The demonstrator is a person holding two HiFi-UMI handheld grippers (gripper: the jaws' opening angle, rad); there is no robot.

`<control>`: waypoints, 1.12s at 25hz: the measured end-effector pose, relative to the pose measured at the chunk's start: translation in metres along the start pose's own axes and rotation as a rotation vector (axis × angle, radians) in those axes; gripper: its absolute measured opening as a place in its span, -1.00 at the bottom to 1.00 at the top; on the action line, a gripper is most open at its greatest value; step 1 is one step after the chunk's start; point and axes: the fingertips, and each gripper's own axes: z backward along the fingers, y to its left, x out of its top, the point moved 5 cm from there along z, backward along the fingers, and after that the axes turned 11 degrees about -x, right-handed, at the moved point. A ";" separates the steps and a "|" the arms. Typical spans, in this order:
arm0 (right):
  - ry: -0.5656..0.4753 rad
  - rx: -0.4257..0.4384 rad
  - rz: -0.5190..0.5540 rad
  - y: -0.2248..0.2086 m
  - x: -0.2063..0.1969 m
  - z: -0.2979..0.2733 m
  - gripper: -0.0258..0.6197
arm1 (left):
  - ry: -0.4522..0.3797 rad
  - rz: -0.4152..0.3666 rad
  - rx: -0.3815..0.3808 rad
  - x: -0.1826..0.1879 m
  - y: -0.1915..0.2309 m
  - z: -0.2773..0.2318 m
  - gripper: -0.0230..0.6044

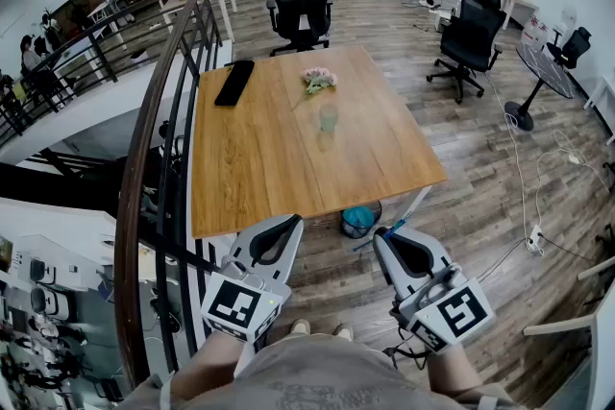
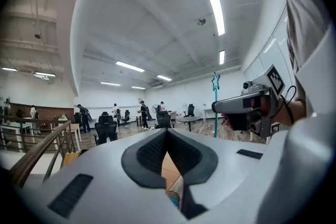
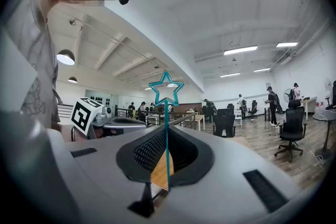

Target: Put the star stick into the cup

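Right claw (image 3: 167,131): clenched on my star stick (image 3: 167,113), shaft upright, star uppermost.
Cup (image 1: 329,118): ahead of that claw, mid-desk (image 1: 259,178) toward the far edge, well apart.
Nearer hand: the right, I judge.

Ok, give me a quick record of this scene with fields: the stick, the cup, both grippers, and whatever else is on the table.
star stick: upright, clamped in right gripper
cup: clear, standing on wooden table
left gripper: jaws together, nothing between them
also on table: pink flowers, flat black object
task state: stick not yet in cup; both grippers short of table's near edge
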 end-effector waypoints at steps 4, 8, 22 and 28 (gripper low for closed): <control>0.010 -0.033 -0.016 -0.013 -0.001 0.006 -0.81 | 0.004 0.000 -0.004 0.002 -0.011 -0.008 -0.88; 0.003 -0.024 -0.029 -0.021 0.000 0.009 -0.81 | 0.004 -0.008 -0.001 0.005 -0.014 -0.015 -0.87; -0.032 -0.022 -0.039 -0.054 0.000 0.034 -0.81 | 0.017 -0.016 0.030 0.004 -0.040 -0.035 -0.87; -0.038 -0.027 -0.022 -0.073 -0.001 0.050 -0.81 | 0.013 -0.028 0.048 0.006 -0.051 -0.047 -0.87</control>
